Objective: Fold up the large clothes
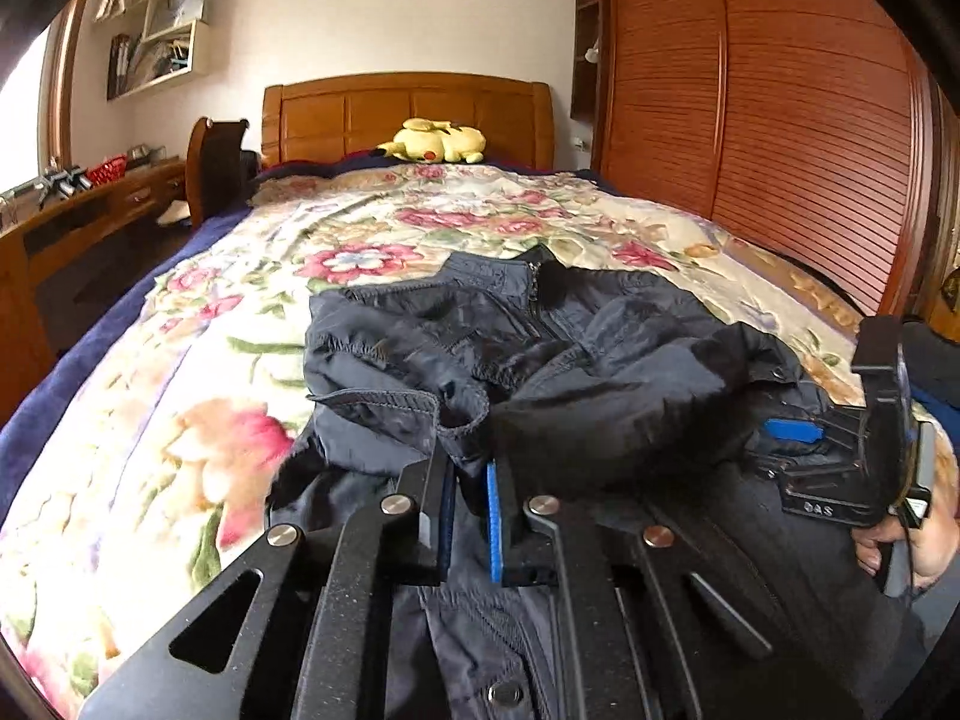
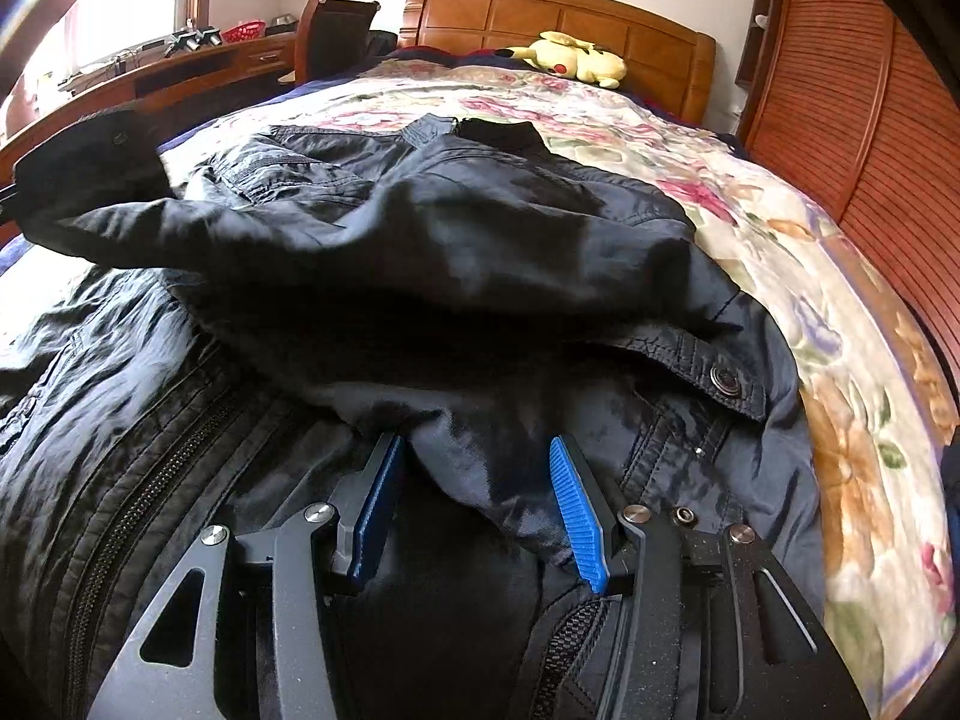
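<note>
A dark navy jacket [image 1: 540, 354] lies on the floral bedspread [image 1: 180, 420], collar toward the headboard, with both sleeves folded across its front. My left gripper [image 1: 471, 468] sits low over the jacket's lower front, jaws nearly shut around a ribbed sleeve cuff [image 1: 420, 405]. My right gripper [image 2: 474, 468] is open over the jacket [image 2: 420, 228]; a fold of dark sleeve fabric [image 2: 480, 450] lies between its blue pads without being pinched. The right gripper [image 1: 798, 438] also shows at the right of the left wrist view, resting on the jacket.
A yellow plush toy [image 1: 438, 141] lies by the wooden headboard [image 1: 408, 114]. A wooden louvred wardrobe [image 1: 780, 120] runs along the right. A desk [image 1: 90, 210] and chair [image 1: 213, 162] stand on the left. Bare bedspread lies left of and beyond the jacket.
</note>
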A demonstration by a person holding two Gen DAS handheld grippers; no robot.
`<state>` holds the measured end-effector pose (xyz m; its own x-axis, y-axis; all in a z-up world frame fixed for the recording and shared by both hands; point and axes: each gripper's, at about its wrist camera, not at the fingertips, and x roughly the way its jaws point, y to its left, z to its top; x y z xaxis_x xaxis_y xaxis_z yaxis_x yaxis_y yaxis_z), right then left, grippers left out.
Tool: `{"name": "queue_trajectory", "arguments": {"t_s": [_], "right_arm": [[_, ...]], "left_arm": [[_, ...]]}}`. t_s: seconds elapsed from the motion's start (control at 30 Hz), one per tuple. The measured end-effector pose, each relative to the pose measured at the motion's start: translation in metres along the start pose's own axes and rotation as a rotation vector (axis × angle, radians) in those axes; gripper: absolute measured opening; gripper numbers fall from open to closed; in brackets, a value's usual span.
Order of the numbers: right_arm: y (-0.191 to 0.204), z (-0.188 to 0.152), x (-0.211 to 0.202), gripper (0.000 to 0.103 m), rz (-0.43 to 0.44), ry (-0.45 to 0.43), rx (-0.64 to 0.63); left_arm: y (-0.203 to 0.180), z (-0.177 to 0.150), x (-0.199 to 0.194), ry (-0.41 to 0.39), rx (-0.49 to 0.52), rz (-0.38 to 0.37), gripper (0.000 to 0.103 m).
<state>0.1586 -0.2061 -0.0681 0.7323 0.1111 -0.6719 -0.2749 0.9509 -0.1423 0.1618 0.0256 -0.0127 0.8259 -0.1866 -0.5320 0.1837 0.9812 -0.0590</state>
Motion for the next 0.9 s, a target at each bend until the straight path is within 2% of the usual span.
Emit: {"name": "queue_trajectory", "arguments": {"t_s": [0.27,0.43,0.53,0.6,0.67,0.73,0.83,0.9], "right_arm": [[0.000,-0.002,-0.001,0.052,-0.005,-0.001,0.001],[0.000,-0.002,-0.001,0.052,-0.004,-0.001,0.001],[-0.001,-0.002,-0.001,0.052,0.000,-0.005,0.004],[-0.003,-0.001,-0.003,0.052,0.007,-0.010,0.013],[-0.009,0.000,-0.006,0.052,0.021,-0.014,0.032],[-0.014,0.004,-0.013,0.052,0.036,-0.021,0.054],[-0.023,0.018,-0.021,0.052,0.063,-0.044,0.069],[-0.027,0.031,-0.023,0.052,0.057,-0.059,0.065]], "left_arm": [[-0.003,-0.013,-0.020,0.051,0.040,-0.059,0.011],[0.003,-0.019,-0.030,0.070,0.017,-0.043,0.017],[0.006,-0.022,-0.041,0.044,0.016,-0.023,0.018],[0.008,-0.022,-0.047,0.027,0.011,-0.023,0.027],[0.011,-0.022,-0.051,0.005,0.005,-0.020,0.044],[0.014,-0.023,-0.049,0.001,0.010,-0.011,0.050],[0.017,-0.024,-0.043,0.009,0.010,-0.006,0.075],[0.020,-0.023,-0.038,0.010,-0.002,-0.009,0.079]]}}
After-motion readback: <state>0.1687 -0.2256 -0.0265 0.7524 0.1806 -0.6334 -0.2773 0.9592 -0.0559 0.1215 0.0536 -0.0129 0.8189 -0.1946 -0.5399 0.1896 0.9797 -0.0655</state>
